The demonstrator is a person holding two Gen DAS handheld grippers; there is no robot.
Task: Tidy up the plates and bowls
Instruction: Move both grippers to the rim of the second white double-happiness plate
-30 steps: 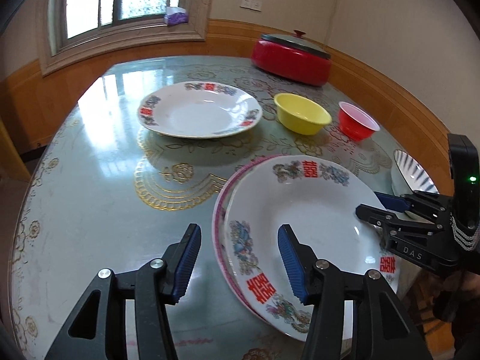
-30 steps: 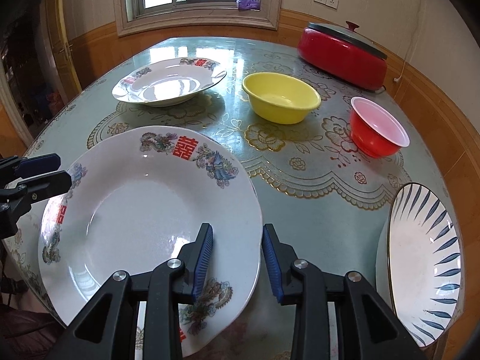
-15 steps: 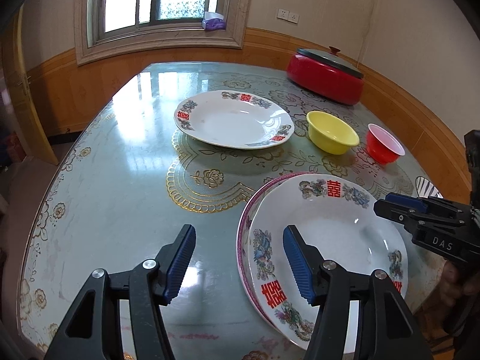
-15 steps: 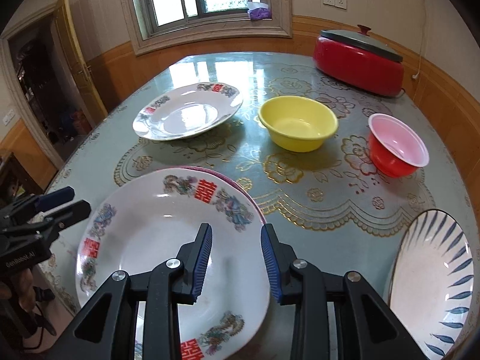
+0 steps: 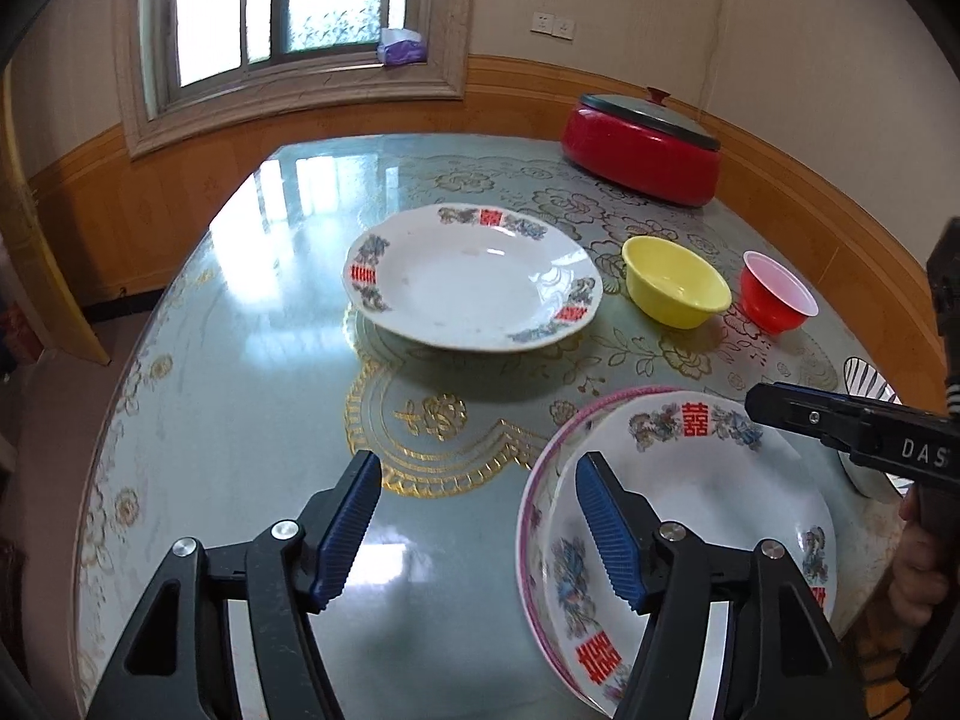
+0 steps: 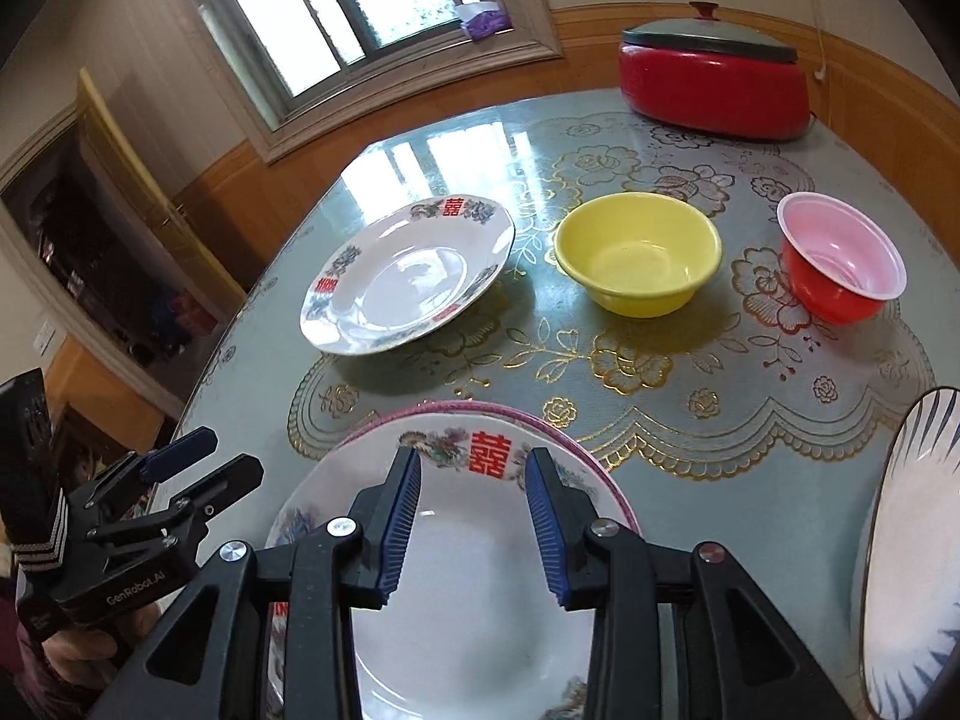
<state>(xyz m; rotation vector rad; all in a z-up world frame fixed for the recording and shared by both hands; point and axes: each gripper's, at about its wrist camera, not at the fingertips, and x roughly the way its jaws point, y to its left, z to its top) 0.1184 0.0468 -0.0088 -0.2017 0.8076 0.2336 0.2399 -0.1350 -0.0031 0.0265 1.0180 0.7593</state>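
I hold a gripper in each hand above the near edge of the table (image 5: 252, 324), and neither has anything in it. My left gripper (image 5: 477, 525) stands wide, its jaws having just been opening, with only bare tabletop and the rim of the stack showing between the blue pads; my right gripper (image 6: 471, 525) is narrower, its jaws also having just parted a little, and it hangs over the white well of the top plate (image 6: 456, 630) without pressing on it. That plate, with a red double-happiness mark on its rim, sits nested on a pink-rimmed plate (image 6: 564, 441), of which only a thin crescent shows around the far side; I judge that stack to be the gathering place, since it lies nearest me and within reach of both hands. A matching far plate (image 5: 474, 279) rests alone toward the middle of the table, well apart from the stack, and looks like the next one to bring over, which would explain my left jaws spreading for its rim. I count four plates: two stacked, one far, and a blue-striped plate (image 6: 906, 546) at the right edge. I count two bowls, a yellow bowl (image 6: 639, 252) and a red bowl (image 6: 840, 264), standing near each other and not yet nested. One lidded red pot (image 6: 714, 87) sits at the back, out of the way.
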